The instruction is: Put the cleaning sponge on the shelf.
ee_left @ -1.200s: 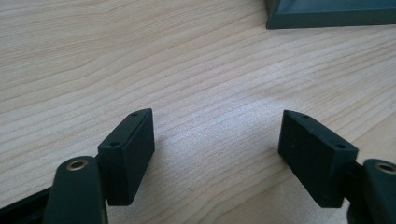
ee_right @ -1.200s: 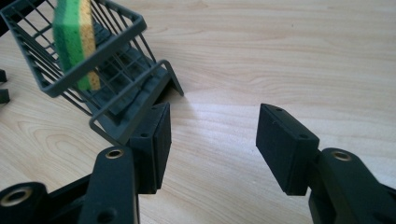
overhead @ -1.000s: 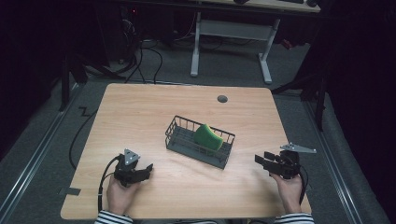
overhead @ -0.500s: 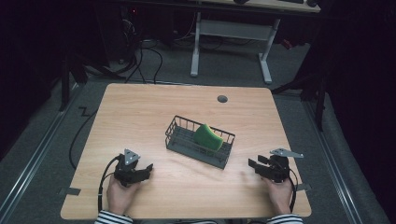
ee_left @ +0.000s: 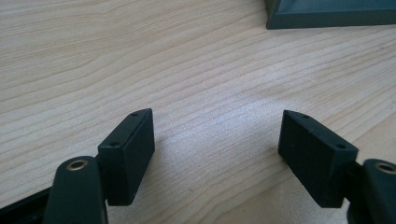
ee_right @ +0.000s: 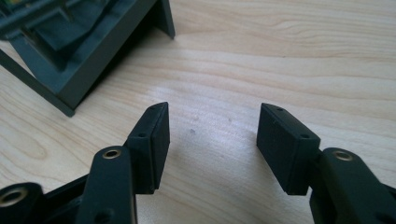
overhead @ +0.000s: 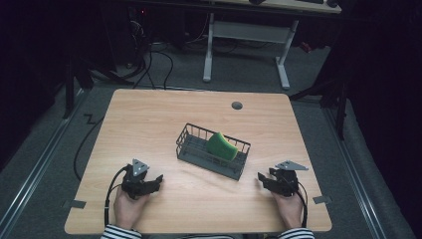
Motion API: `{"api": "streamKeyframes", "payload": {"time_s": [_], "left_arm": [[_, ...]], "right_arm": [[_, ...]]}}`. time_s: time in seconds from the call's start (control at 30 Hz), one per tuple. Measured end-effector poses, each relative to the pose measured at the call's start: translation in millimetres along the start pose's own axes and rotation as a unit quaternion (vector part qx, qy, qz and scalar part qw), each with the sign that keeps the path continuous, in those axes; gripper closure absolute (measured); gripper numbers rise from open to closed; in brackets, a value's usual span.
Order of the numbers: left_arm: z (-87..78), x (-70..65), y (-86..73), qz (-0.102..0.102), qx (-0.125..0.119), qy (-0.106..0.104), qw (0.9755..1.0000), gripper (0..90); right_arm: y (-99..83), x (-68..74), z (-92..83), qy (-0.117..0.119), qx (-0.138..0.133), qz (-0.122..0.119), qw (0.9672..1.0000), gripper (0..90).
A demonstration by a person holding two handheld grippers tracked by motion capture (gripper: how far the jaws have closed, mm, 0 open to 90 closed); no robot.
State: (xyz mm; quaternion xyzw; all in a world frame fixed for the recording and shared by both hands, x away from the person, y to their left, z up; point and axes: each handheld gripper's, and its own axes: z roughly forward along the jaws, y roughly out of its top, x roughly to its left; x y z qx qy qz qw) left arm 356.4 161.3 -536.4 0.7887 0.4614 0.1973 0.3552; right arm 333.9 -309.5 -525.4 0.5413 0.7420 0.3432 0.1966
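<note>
While both of our grippers rest low over the near edge of the desk (overhead: 149,119), nothing is in hand, so we judge the work with the green sponge (overhead: 222,146) to be either finished or not begun; the pictures alone cannot settle which. That sponge sits tilted inside the dark wire basket (overhead: 189,152) at the middle of the desk, leaning toward the basket's right end. Our left gripper (overhead: 155,180) lies near the front left, its jaws spread wide with bare wood between them, as its own view confirms (ee_left: 217,149). Our right gripper (overhead: 263,180) sits near the front right, just beside the basket's near right corner, jaws likewise apart and empty (ee_right: 212,144); they have just been opening a touch, with nothing between them. If the sponge is to come out, what remains is a reach over the basket rim, and the wire walls are the one obstacle, since they hem the sponge on all sides. Elsewhere we see a round cable hole (overhead: 237,105) toward the far edge, well apart from everything, and a white-legged table (overhead: 246,40) on the floor beyond.
</note>
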Motion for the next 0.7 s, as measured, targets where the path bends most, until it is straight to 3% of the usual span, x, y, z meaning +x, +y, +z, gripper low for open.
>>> {"api": "streamKeyframes", "payload": {"time_s": [0.2,0.27,0.37,0.7], "left_arm": [[0.0,0.0,0.0,0.0,0.0,0.0,1.0,27.6],[0.0,0.0,0.0,0.0,0.0,0.0,1.0,27.6],[0.0,0.0,0.0,0.0,0.0,0.0,1.0,27.6],[0.1,0.0,-0.1,-0.002,-0.001,0.002,1.0,27.6]], "right_arm": [[-4.2,5.5,3.0,-0.014,-0.007,-0.022,0.9996,40.9],[-4.3,10.8,4.2,-0.031,-0.004,-0.044,0.9985,38.6],[-3.9,8.9,4.5,-0.031,-0.001,-0.033,0.999,35.8],[-3.9,9.1,4.6,-0.034,-0.001,-0.033,0.9989,35.0]]}}
